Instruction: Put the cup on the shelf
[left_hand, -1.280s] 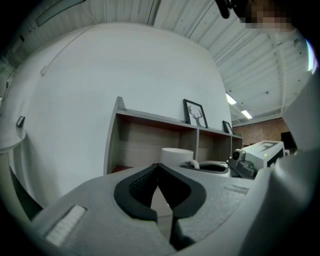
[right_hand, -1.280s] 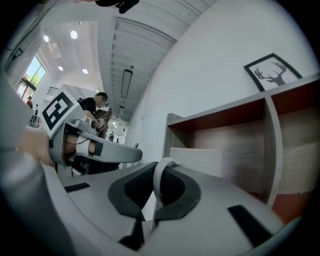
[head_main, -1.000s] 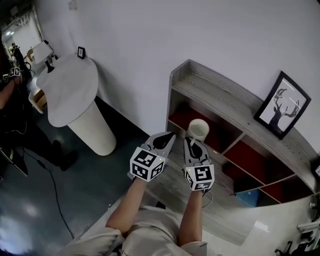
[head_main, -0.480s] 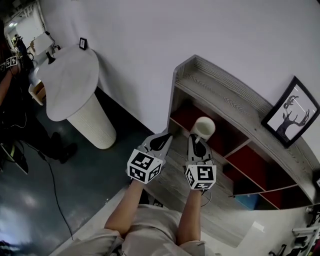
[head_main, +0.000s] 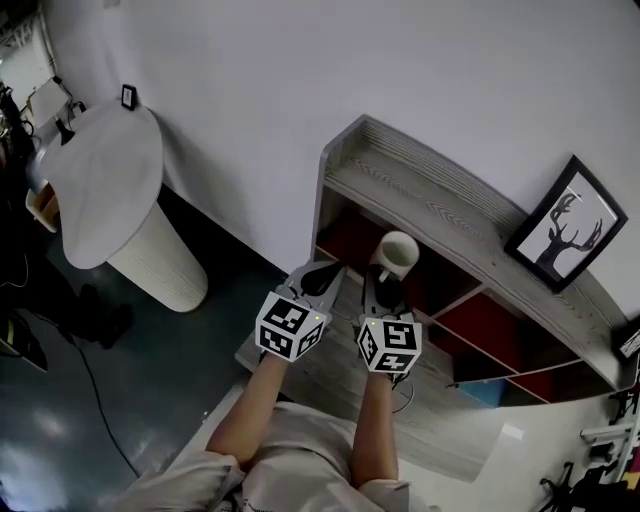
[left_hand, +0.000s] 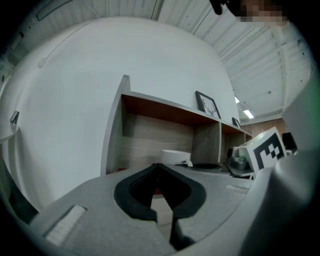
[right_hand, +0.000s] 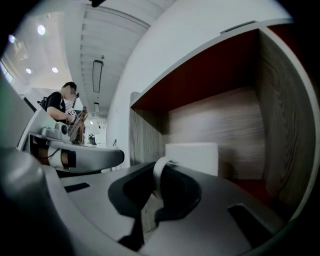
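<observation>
A white cup (head_main: 397, 253) hangs in front of the top-left compartment of the wooden shelf (head_main: 420, 200). My right gripper (head_main: 380, 285) is shut on the cup's handle. In the right gripper view the cup (right_hand: 192, 157) stands just beyond my right gripper (right_hand: 159, 197), with its handle between the jaws and the red-backed compartment behind it. My left gripper (head_main: 322, 283) hovers just left of the right one, jaws closed on nothing. In the left gripper view my left gripper (left_hand: 161, 200) points at the shelf, and the cup (left_hand: 176, 157) shows over it.
A framed deer picture (head_main: 558, 223) leans on the shelf top at the right. A round white pedestal table (head_main: 105, 190) stands at the left by the wall. Cables trail over the dark floor at the lower left. A person (right_hand: 62, 107) stands far off in the right gripper view.
Both grippers and the cup have edged toward the shelf's top-left compartment. The head view has shifted, so the shelf and table sit further left.
</observation>
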